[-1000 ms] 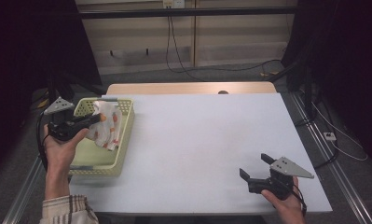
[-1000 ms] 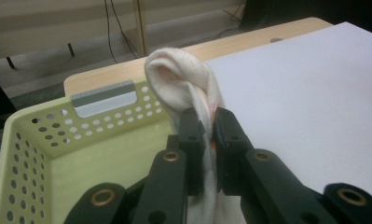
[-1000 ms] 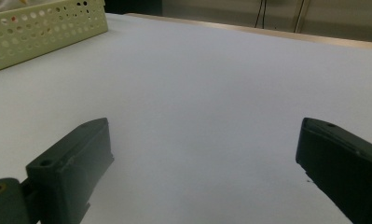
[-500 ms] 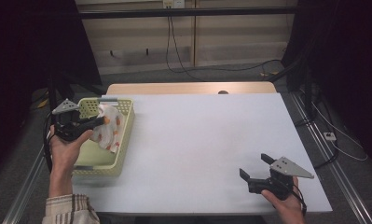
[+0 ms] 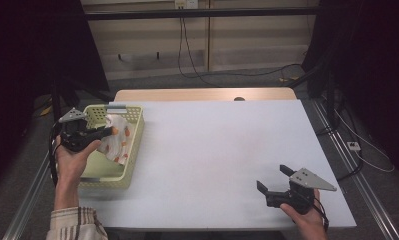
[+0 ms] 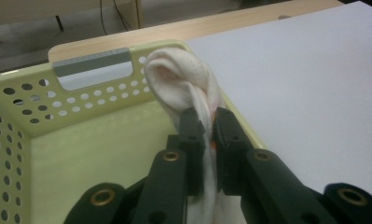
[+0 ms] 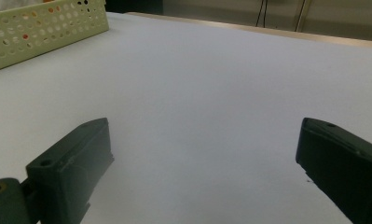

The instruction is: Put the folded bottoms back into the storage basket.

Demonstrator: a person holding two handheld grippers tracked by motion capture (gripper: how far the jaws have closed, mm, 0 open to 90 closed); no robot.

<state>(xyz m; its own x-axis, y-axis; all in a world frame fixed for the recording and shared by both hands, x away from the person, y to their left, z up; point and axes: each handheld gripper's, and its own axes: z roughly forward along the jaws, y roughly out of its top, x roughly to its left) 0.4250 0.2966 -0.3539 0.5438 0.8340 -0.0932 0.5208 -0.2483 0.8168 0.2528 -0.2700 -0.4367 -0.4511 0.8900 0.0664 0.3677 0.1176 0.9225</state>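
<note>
A white cloth with orange dots [image 5: 118,139] hangs over the pale green perforated basket [image 5: 133,150] at the table's left. My left gripper [image 5: 108,131] is shut on a fold of that cloth [image 6: 183,84], and the cloth bulges above the two black pads [image 6: 193,135]. The basket's inside [image 6: 95,154] lies below and to the left of the jaws. Near the table's front right corner my right gripper [image 5: 273,179] rests low, open, its fingers [image 7: 76,158] wide apart over bare white tabletop.
The white table [image 5: 222,150] stretches between the two hands. The basket's perforated side [image 7: 39,32] appears far left in the right gripper view. A wooden strip [image 5: 202,95] runs along the table's far edge, with cables and a wall behind.
My left hand has lifted the cloth a little and drawn it toward the basket's near left side. The right gripper has stayed in place.
</note>
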